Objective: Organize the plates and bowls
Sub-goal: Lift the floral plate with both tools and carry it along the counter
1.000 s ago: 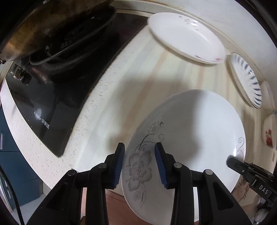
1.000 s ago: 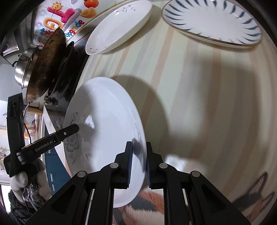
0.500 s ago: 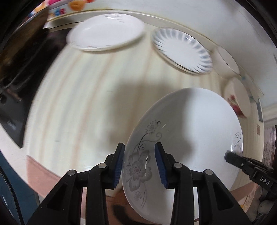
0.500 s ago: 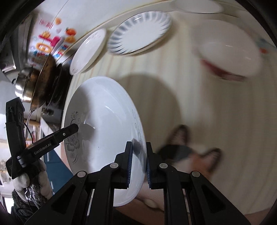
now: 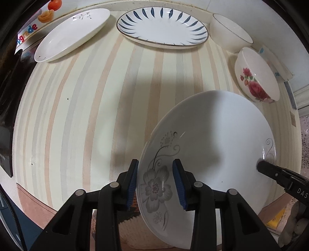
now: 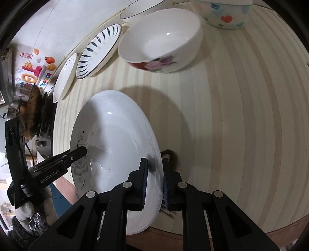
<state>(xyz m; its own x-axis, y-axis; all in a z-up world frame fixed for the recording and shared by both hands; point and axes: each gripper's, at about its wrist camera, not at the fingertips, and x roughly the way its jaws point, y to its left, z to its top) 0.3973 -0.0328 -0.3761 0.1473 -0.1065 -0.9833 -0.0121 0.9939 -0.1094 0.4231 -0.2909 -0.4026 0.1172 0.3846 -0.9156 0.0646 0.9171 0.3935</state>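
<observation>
Both grippers have the big flowered plate (image 5: 208, 146) up off the striped table (image 5: 92, 100): left gripper (image 5: 155, 180) straddles its near rim, gap showing at one pad, so the clamp is unclear; right gripper (image 6: 153, 180) pinches the opposite rim tight. The plate's near edge is cut off. Along the far side: white plate (image 5: 71, 34), blue-leaf plate (image 5: 162, 27), plain bowl (image 5: 229, 36), rose bowl (image 5: 256, 75). At right, a heart-patterned bowl (image 6: 226, 13), partly cropped.

Left tongs (image 5: 155, 181) gripping plate rim; right tongs (image 6: 153, 181) likewise.
</observation>
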